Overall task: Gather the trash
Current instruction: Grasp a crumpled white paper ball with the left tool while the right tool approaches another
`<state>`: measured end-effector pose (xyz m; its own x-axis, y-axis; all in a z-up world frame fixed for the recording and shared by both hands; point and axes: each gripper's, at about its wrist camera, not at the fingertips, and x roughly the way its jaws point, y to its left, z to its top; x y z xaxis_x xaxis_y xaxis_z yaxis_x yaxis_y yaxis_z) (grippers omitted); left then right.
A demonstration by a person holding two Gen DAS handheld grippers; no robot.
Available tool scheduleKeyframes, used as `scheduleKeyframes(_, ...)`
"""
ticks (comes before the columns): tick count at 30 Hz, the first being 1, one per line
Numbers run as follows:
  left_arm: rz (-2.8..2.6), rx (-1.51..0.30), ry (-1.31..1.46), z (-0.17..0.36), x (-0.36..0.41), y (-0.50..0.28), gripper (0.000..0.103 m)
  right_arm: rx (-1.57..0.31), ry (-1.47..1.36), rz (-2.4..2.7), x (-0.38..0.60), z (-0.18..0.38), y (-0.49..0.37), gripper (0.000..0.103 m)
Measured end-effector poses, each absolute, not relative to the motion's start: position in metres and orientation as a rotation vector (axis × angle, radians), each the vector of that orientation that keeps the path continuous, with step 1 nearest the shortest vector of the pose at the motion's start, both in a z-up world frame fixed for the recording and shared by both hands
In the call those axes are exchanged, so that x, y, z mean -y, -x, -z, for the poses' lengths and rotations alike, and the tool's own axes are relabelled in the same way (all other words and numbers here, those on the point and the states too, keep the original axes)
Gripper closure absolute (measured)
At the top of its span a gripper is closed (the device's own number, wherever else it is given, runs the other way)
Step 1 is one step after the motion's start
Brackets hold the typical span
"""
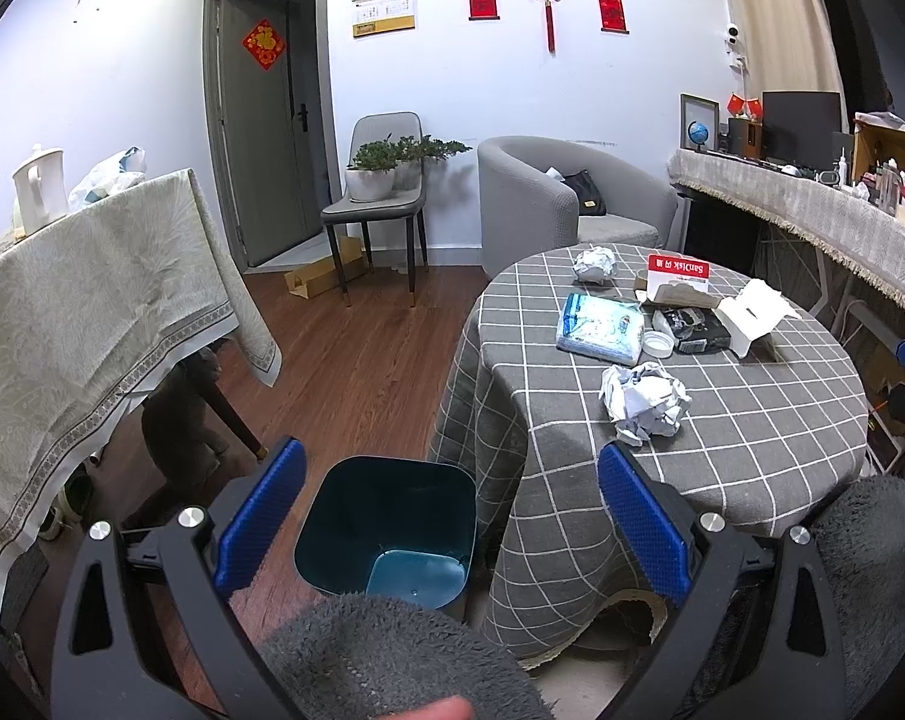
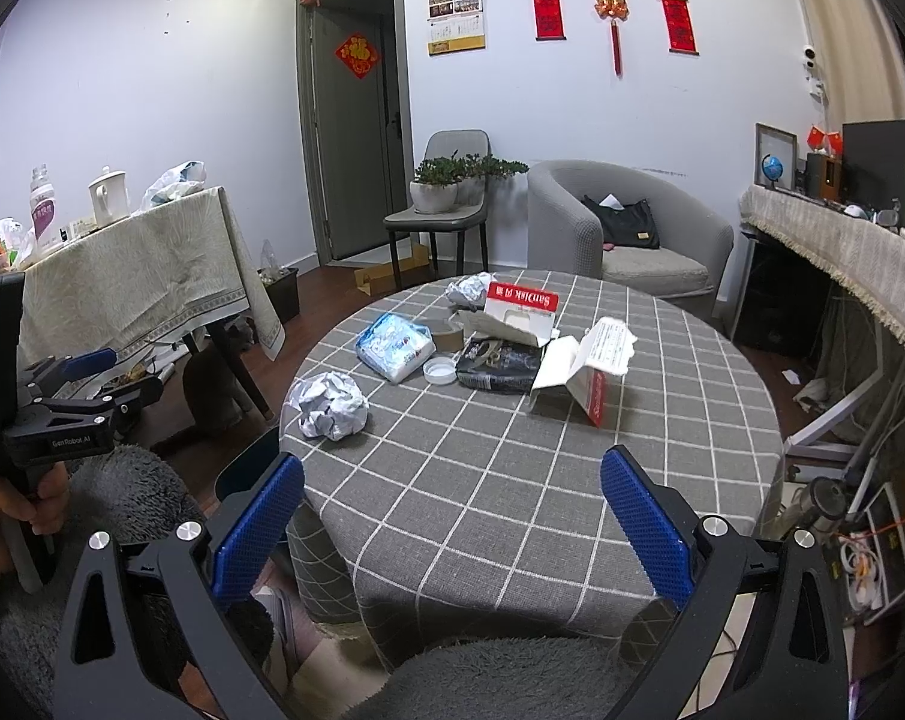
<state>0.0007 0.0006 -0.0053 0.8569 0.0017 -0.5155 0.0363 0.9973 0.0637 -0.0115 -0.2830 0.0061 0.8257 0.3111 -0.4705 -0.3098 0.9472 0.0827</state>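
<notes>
i see nothing collected yet; the bin [image 1: 386, 528] on the floor looks bare; paper balls [image 2: 329, 405], wrappers and boxes [image 2: 584, 369] sit on the tabletop [image 2: 512, 480]; both my grippers' jaws hang released, holding nothing

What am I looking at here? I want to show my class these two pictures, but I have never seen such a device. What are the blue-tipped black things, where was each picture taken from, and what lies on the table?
A person holds a two-finger gripper in each hand; no robot arm is involved. Each gripper carries a wide-angle camera that looks along its blue fingers.

One picture comes from the left gripper, above a dark bin on the floor. The other comes from the right gripper, over the round checked table. Both are open and hold nothing.

On the table lie two crumpled paper balls, a tissue pack, a white cap, a black wrapper and torn red-and-white boxes.
</notes>
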Motion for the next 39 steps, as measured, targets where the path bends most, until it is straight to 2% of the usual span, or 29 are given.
scheduleKeyframes(15,0.215,-0.552,-0.04,-0.005,0.016,-0.02,0.004,-0.532,0.001,-0.406,0.268,-0.03,-0.016,0.003)
scheduleKeyframes(34,0.467,-0.652,-0.044,0.026,0.06,-0.087,0.006,-0.59,-0.007,-0.4,0.266,-0.032,-0.089,0.003)
scheduleKeyframes(39,0.511,-0.678,-0.049,0.041,0.069,-0.103,0.01,-0.593,-0.013,-0.417,0.262,-0.038,-0.107,0.003)
